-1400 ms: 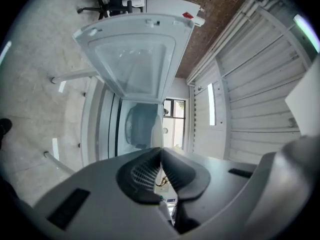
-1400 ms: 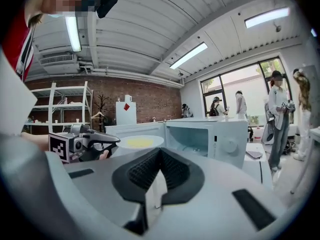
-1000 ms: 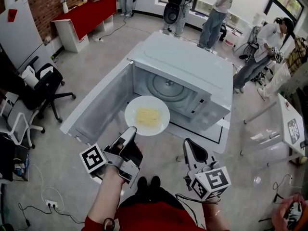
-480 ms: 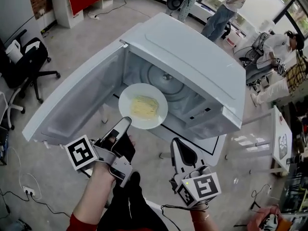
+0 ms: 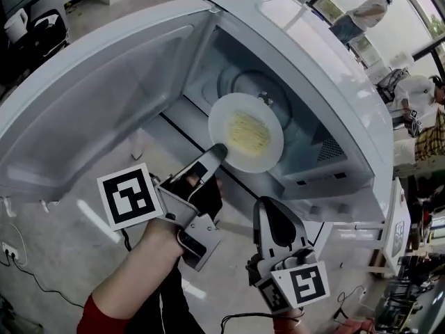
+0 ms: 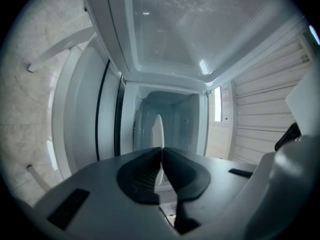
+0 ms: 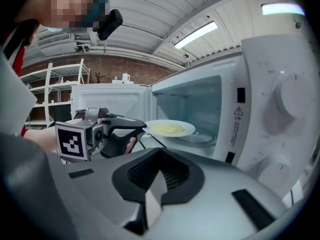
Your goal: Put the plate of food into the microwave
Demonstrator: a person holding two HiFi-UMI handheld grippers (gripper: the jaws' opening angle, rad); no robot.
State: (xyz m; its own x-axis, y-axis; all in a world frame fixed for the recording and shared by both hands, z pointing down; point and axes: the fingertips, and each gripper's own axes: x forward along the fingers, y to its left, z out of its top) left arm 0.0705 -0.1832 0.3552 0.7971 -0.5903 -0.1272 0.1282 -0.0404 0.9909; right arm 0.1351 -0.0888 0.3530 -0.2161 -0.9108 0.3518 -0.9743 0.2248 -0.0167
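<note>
Left gripper [image 5: 217, 150] pinches the plate [image 5: 226, 117] by its near rim (yellow food [image 5: 249, 132] on top), plate ahead of it inside the open microwave [image 5: 313, 61]. Right gripper [image 5: 268, 207] sits beside it, jaws pressed together, empty.

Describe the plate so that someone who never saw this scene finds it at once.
Find the big white microwave with its door open. At its opening, the left gripper's fingers pinch the rim of a round white plate. Unlike the glass turntable inside, it carries yellow food.
</note>
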